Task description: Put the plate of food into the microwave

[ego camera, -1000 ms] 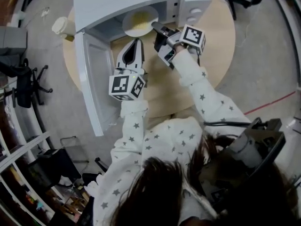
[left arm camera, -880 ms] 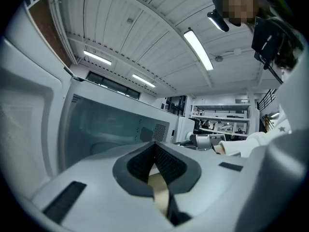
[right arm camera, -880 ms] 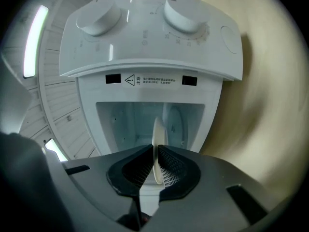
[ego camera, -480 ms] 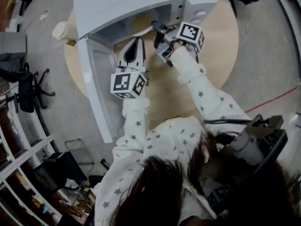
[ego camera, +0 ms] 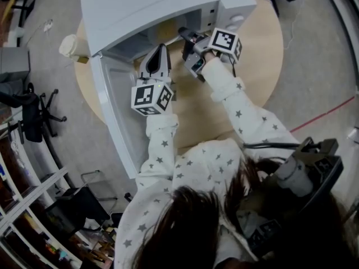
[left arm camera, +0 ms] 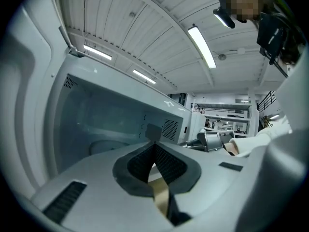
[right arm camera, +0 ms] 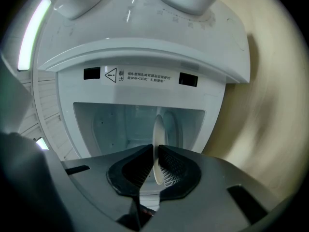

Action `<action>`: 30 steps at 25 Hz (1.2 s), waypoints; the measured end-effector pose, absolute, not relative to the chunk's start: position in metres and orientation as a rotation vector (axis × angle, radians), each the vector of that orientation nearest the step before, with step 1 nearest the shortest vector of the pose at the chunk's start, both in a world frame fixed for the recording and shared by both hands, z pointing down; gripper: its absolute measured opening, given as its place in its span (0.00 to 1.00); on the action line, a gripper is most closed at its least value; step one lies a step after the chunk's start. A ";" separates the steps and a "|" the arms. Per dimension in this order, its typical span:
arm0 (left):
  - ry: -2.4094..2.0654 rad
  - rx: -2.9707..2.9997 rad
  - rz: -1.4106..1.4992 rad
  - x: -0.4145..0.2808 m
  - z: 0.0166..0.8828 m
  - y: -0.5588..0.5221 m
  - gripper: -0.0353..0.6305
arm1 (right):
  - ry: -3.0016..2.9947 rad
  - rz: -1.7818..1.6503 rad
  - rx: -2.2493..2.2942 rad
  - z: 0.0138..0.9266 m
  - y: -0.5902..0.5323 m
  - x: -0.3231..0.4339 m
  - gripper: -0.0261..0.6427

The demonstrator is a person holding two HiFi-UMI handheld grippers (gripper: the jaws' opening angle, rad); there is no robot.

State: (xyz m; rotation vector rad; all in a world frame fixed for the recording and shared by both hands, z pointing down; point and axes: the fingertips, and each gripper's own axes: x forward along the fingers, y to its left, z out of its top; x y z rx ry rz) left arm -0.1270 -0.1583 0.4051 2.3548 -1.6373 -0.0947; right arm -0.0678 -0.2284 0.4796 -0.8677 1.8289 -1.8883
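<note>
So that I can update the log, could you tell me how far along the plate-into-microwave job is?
The microwave has its door open and the plate of food is picked up. The right hand-held gripper is shut on its rim, holding it in the cavity opening. Left to do: set it down inside, release and withdraw. The left hand-held gripper is shut and empty.
</note>
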 end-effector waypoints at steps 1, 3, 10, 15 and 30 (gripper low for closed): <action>-1.636 2.351 -0.094 -0.127 0.406 -0.158 0.06 | 1.832 -1.887 -0.873 0.479 -0.228 -0.067 0.07; -1.633 2.344 -0.095 -0.127 0.408 -0.158 0.06 | 1.843 -1.886 -0.892 0.479 -0.227 -0.066 0.07; -1.631 2.333 -0.109 -0.124 0.410 -0.155 0.06 | 1.984 -1.884 -0.978 0.482 -0.221 -0.072 0.07; -1.633 2.327 -0.121 -0.124 0.408 -0.153 0.06 | 2.103 -1.832 -1.072 0.483 -0.220 -0.071 0.09; -1.636 2.333 -0.126 -0.127 0.406 -0.151 0.06 | 2.706 -1.563 -1.281 0.488 -0.212 -0.087 0.38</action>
